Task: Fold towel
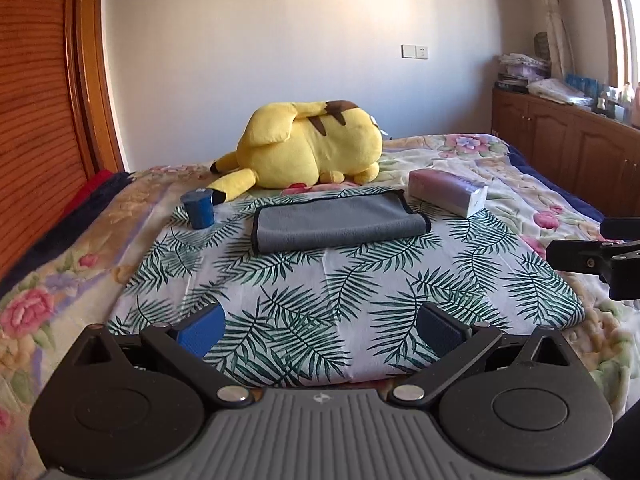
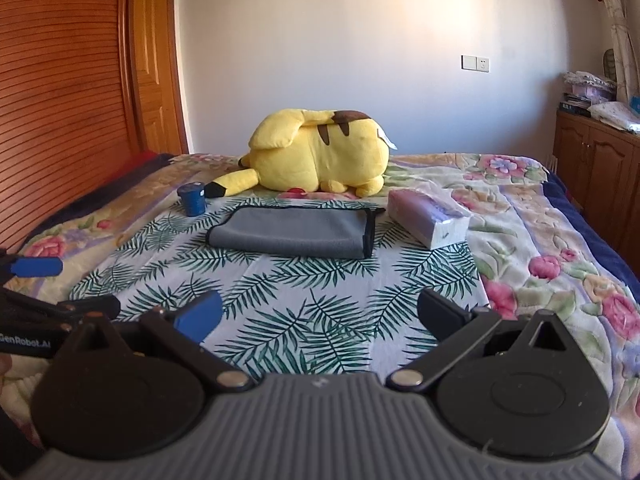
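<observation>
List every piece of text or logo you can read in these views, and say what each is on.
"GenRobot.AI", first letter cut off by the frame edge: on the left claw body, seen in the right view.
Small logo on the grey claw housing: a mark, no words.
Tissue pack print: too blurred to read.

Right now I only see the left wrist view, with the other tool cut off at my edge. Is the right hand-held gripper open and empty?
Observer: Yes. The right hand-held gripper is open and empty, over the palm-leaf printed cloth, short of the folded grey microfibre towel.
Operator: Is the towel's right end clear of the tissues?
Observer: A strip of cloth shows between its black-trimmed end and the purple-and-white tissue pack.
</observation>
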Demonstrator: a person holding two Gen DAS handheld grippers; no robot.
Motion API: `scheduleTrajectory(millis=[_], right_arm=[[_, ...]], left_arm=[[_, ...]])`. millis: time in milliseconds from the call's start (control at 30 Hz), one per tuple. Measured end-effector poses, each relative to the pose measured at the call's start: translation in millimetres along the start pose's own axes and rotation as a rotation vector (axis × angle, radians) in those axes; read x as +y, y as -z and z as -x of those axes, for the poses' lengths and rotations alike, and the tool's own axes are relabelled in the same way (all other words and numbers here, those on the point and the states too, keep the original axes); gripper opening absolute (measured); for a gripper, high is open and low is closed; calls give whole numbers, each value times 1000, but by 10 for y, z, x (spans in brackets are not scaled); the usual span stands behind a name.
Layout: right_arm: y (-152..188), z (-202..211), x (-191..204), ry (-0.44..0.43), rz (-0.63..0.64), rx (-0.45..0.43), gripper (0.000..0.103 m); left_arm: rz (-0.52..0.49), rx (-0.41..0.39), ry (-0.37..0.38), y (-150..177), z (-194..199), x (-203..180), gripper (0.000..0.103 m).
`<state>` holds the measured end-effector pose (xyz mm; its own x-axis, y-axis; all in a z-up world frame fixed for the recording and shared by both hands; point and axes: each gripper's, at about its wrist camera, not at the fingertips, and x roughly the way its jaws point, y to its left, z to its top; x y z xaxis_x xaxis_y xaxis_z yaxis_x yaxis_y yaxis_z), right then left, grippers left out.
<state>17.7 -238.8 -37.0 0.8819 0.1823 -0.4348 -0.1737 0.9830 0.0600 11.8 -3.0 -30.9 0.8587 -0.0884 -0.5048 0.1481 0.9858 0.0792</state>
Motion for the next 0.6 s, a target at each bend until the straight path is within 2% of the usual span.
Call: scheduleTrajectory(millis=[367,600], right_arm=[[111,-148,-29,11,-30,9,103],[129,-113,-5,22,-18,-19,103]], left_arm=[[-11,-16,-17,43,-81,-4,103],[4,-83,-21,-67,34,13,103]])
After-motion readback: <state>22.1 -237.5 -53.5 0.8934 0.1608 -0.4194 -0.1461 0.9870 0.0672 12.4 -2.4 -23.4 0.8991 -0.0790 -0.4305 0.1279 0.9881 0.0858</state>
